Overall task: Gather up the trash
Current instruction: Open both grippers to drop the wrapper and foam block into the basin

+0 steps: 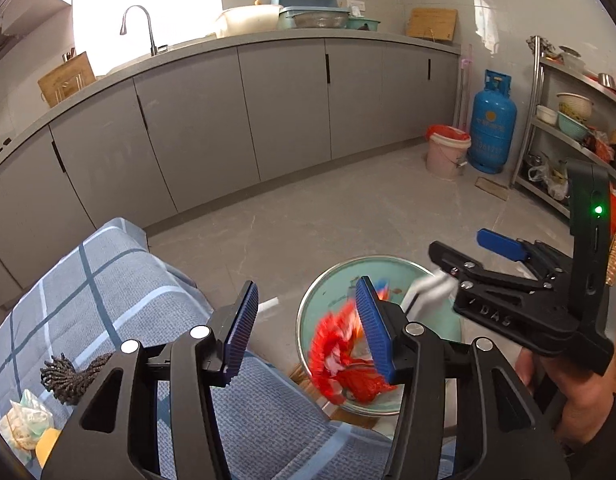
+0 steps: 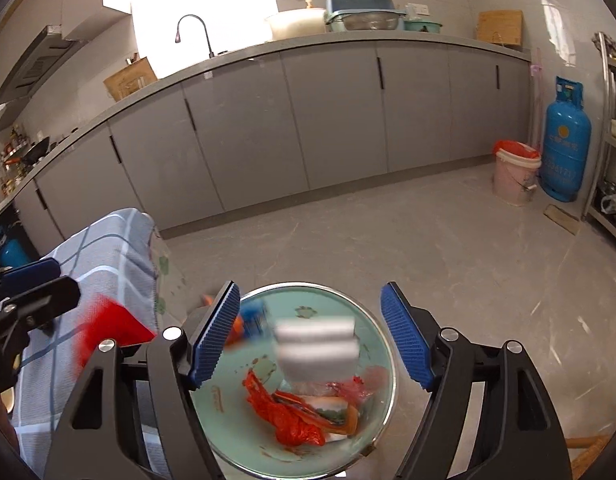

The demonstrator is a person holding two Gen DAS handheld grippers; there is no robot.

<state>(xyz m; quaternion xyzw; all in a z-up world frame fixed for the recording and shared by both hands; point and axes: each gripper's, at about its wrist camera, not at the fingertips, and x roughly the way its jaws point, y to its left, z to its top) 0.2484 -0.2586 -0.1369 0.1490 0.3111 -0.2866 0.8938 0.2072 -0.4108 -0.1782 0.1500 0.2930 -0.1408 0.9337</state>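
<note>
The step in hand looked like the drop: both pairs of tongs hung over the green basin (image 2: 371, 360) with their jaws spread and nothing pinched between them. A blurred white scrap (image 2: 315, 346) showed mid-air between the right tongs (image 2: 308, 338), roughly at their centre and above the basin's middle, so it was probably falling free. A blurred red wrapper (image 1: 335, 344) lay just at 9 o'clock of the left tongs' (image 1: 308, 328) right finger, over the basin's near-left part; whether it touched the pad could not be told. More red and orange trash (image 2: 296, 416) already sat in the basin at 6 o'clock.

The next move would call for going back to the cloth-covered tabletop (image 1: 108, 280), where a dark scouring pad (image 1: 68, 376) and a pale crumpled bag (image 1: 24, 424) remained at 8 o'clock of the left tongs, well apart from the basin.
</note>
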